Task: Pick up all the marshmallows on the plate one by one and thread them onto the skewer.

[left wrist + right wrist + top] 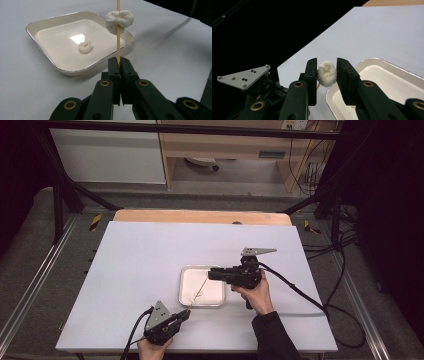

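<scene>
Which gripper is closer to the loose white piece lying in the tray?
Left. The left gripper, shut on the skewer, sits just off the tray edge near the loose piece. The right gripper brackets the skewered piece, farther away.

1. A white tabletop lies under everything, with a strip of bare wood showing along its far edge.
2. Grey carpeted floor lies to either side of it.
3. A black metal frame stands around the work area, one bar running across the top.
4. Beyond the frame sits a light wooden cabinet, beside a white panel.
5. Black cables trail across the floor on the right.
</scene>
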Tool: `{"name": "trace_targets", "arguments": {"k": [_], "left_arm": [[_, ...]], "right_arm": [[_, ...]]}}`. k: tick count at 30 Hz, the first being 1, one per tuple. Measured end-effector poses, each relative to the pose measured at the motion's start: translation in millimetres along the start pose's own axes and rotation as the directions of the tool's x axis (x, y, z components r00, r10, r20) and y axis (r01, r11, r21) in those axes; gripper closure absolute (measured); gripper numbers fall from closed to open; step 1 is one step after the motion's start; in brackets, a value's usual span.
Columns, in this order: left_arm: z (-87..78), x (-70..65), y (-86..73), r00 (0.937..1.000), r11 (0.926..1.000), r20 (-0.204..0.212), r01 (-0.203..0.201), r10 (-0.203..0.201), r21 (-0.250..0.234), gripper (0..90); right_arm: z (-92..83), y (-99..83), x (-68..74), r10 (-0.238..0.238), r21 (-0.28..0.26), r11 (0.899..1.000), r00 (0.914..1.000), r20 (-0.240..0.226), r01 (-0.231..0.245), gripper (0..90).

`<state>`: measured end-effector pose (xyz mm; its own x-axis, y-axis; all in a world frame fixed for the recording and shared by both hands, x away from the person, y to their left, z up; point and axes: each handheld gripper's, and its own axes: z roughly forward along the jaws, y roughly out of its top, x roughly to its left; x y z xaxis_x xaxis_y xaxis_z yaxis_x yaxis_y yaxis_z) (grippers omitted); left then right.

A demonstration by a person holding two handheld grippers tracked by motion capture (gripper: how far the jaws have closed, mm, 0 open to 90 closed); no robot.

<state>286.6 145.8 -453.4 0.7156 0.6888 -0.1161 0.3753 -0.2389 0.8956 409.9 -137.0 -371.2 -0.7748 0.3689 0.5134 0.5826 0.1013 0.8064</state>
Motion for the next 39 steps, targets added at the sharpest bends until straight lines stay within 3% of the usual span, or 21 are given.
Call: {"name": "trace_targets", "arguments": {"k": [19,35,39], "left_arm": [[4.2,-2.3,-1.0,0.9991,0.9982,0.002,-0.043,0.043,0.043,88.2],[7.8,-3.5,-2.1,0.9989,0.9968,0.004,-0.047,0.047,0.065,88.3],[7.9,-4.3,-1.7,0.9989,0.9976,0.01,-0.046,0.046,0.051,88.3]], "right_arm": [[8.8,-8.0,-1.4,0.019,0.058,0.998,0.9997,-0.016,-0.018,74.2],[15.6,-18.4,1.6,0.001,0.077,0.997,0.9998,-0.017,0.001,78.2],[16.3,-20.5,2.9,-0.003,0.087,0.996,0.9998,-0.017,0.005,78.7]]}}
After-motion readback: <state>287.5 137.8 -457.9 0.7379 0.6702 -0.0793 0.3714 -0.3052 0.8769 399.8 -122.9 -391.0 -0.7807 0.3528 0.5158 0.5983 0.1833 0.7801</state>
